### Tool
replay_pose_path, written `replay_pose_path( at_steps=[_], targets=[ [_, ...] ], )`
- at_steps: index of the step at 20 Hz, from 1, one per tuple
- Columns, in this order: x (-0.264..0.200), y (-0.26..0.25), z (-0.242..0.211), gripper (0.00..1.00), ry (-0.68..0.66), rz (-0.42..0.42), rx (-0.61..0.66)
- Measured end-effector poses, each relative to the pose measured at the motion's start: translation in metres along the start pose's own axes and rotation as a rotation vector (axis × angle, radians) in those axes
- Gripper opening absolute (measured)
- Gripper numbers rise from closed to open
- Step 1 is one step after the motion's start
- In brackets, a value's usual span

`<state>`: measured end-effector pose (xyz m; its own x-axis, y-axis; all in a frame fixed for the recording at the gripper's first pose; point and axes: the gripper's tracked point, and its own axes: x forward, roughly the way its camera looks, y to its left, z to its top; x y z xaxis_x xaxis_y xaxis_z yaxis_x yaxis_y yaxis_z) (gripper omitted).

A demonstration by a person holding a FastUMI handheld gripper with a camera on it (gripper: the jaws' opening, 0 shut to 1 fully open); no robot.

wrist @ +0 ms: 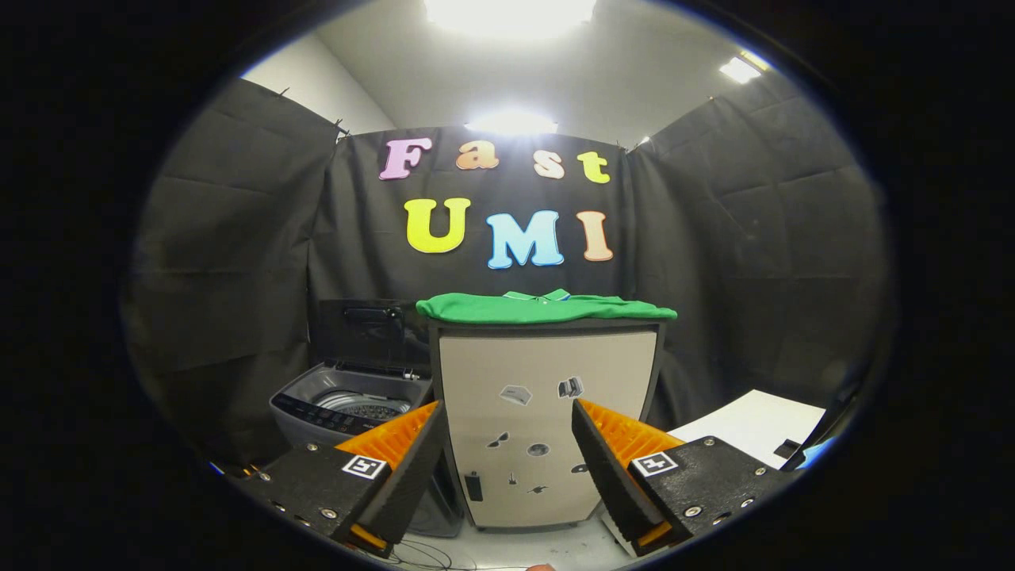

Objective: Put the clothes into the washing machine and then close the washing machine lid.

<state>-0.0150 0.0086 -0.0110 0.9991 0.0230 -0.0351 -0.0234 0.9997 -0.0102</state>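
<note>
While the washing machine [349,404] sits low at the left with its lid [361,333] raised and the drum exposed, we log the task as at its first step: nothing loaded yet. Right of it stands a pale cabinet [547,428], and the green garment [547,308] lies flat on its top, well beyond the fingers. Our gripper [507,456] is spread wide and empty, framing the cabinet front. Next move, as we judge it: raise and advance to the cabinet top, pinch the cloth, then carry it left to the drum
</note>
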Motion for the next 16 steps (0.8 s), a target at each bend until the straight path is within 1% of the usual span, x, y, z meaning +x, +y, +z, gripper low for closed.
replay_pose_path(
  at_steps=[6,9,13,16],
  targets=[
    [0.002,0.006,0.036,0.96,-0.037,0.038,-0.029],
    [0.013,-0.002,0.054,0.96,-0.047,0.020,-0.052],
    [0.043,-0.014,0.089,0.97,-0.070,0.010,-0.028],
    [0.073,-0.026,0.110,0.97,-0.060,0.001,-0.013]
  ],
)
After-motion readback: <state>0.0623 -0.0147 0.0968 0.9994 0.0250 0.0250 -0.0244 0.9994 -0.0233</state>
